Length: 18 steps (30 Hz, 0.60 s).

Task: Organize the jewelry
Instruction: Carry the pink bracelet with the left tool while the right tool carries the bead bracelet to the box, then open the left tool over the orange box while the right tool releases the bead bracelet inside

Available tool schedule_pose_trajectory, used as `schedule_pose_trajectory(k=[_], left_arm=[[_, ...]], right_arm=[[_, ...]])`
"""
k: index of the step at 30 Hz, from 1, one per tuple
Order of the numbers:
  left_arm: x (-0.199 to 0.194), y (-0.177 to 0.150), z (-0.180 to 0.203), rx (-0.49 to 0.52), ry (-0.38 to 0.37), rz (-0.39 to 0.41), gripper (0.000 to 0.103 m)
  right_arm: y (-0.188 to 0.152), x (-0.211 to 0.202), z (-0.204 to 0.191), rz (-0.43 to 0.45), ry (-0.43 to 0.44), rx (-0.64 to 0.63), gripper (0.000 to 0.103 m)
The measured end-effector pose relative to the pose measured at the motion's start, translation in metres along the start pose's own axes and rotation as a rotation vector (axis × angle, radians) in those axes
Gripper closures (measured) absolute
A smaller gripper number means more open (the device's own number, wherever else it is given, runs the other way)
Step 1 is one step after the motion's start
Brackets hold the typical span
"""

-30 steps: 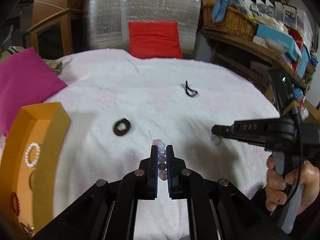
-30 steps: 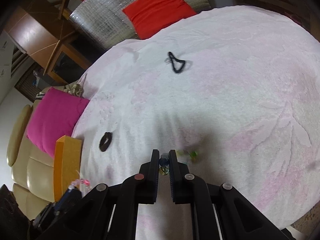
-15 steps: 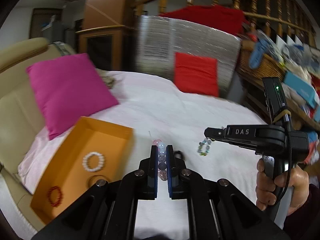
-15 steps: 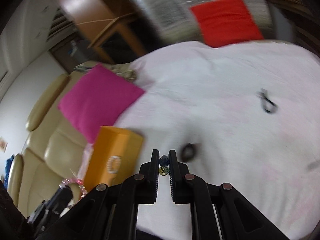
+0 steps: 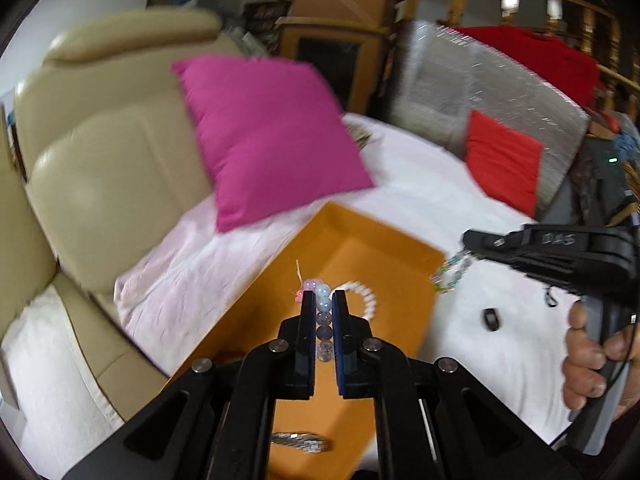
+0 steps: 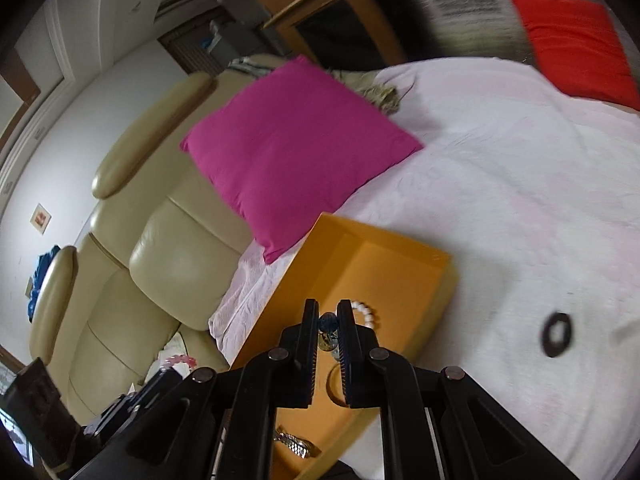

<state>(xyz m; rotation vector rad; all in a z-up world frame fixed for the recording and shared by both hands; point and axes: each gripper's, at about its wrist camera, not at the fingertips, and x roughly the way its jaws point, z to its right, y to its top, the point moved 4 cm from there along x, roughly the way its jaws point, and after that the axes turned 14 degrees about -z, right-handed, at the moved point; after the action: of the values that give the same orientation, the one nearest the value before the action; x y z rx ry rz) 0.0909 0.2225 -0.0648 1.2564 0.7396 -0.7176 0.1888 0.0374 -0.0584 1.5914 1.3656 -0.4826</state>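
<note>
My left gripper (image 5: 324,298) is shut on a pink and pale bead bracelet (image 5: 320,292) and holds it above the orange tray (image 5: 384,240). My right gripper (image 6: 328,308) is shut on a green and clear bead bracelet (image 6: 327,322), also above the tray (image 6: 400,264). From the left wrist view the right gripper (image 5: 468,240) shows at the right with that bracelet (image 5: 450,274) hanging from its tip. A white pearl bracelet (image 5: 366,298) and a metal watch band (image 5: 300,440) lie in the tray.
The tray sits at the left edge of a white blanket (image 6: 520,160). A magenta cushion (image 6: 296,144) leans on a cream leather sofa (image 6: 160,264) behind it. A dark ring (image 6: 556,334) lies on the blanket to the right. A red cushion (image 6: 572,48) is far back.
Both grippers have swung left from the middle of the blanket to above the orange tray, each still holding its bracelet.
</note>
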Motion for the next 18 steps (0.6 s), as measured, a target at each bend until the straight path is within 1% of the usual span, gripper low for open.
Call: schedule_pose_trajectory(k=[3,5,10,12,18], left_arm=[[0.032,-0.003,-0.019,-0.038,0.030,-0.060,0.096],[0.058,-0.007,-0.027,-0.052,0.046,-0.119,0.095],[0.101,-0.014,-0.032,-0.047,0.052,-0.205,0.095],[0.111,-0.013,-0.031,-0.043,0.050,-0.218,0.095],[0.138,0.000,-0.028,-0.045,0.067,-0.237,0.095]], right_arm=[[0.007,0.027,0.002,-0.042,-0.020,0.004,0.092],[0.010,0.041,0.008,-0.069,-0.050,0.008,0.092],[0.027,0.076,0.024,-0.124,-0.147,0.011,0.092],[0.034,0.088,0.030,-0.138,-0.153,0.022,0.092],[0.053,0.114,0.041,-0.133,-0.138,0.065,0.092]])
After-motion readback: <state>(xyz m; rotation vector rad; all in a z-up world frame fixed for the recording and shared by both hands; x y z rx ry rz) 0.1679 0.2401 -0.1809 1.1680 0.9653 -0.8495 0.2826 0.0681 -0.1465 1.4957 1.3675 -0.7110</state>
